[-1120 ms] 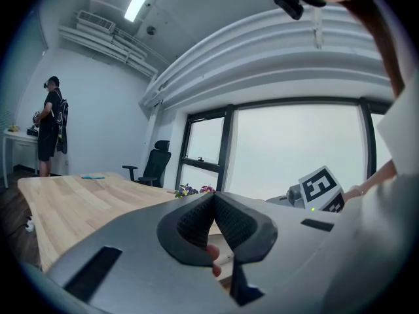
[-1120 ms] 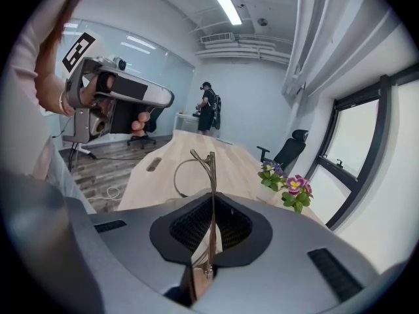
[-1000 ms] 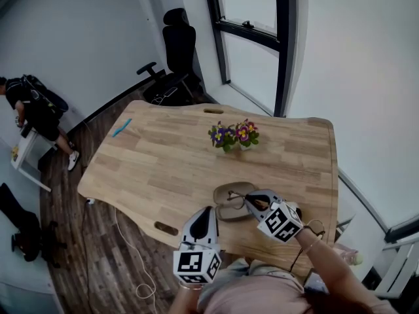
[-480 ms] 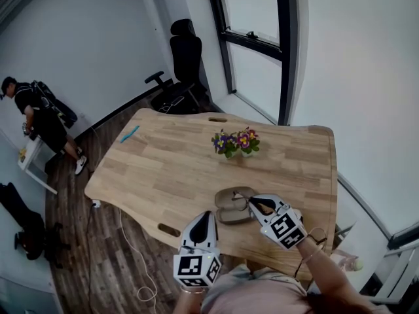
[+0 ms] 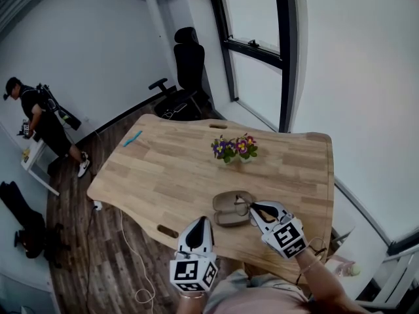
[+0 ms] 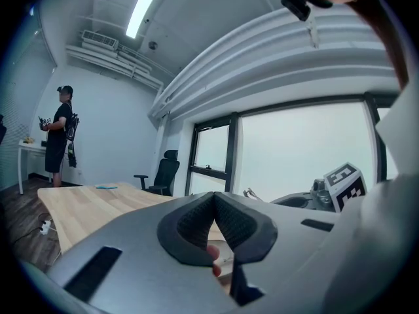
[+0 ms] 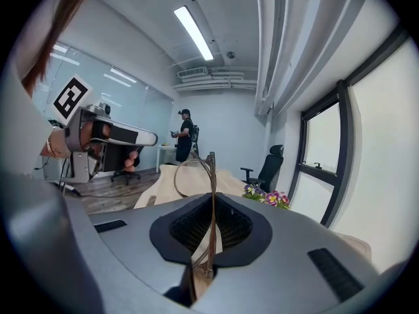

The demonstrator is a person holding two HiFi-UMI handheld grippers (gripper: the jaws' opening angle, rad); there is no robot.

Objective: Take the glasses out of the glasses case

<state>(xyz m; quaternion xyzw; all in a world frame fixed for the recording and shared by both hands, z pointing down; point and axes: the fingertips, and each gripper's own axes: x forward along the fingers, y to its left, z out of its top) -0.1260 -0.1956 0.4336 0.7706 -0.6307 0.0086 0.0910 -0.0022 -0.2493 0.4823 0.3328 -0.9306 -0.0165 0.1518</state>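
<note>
The brown glasses case lies open on the wooden table, near its front edge. My right gripper sits just right of the case, shut on thin wire-framed glasses. In the right gripper view the frame stands up edge-on from between the jaws. My left gripper hovers off the table's front edge, left of the case. Its jaws are pressed together with nothing between the pads. The case's inside is too small to make out.
A small pot of purple and pink flowers stands mid-table behind the case. A blue object lies at the far left corner. An office chair stands beyond the table by the window. A person stands far left.
The head view has shifted slightly. Both grippers keep much the same places beside the case, the right one still pinching the glasses. The person in the background has stepped a little.
</note>
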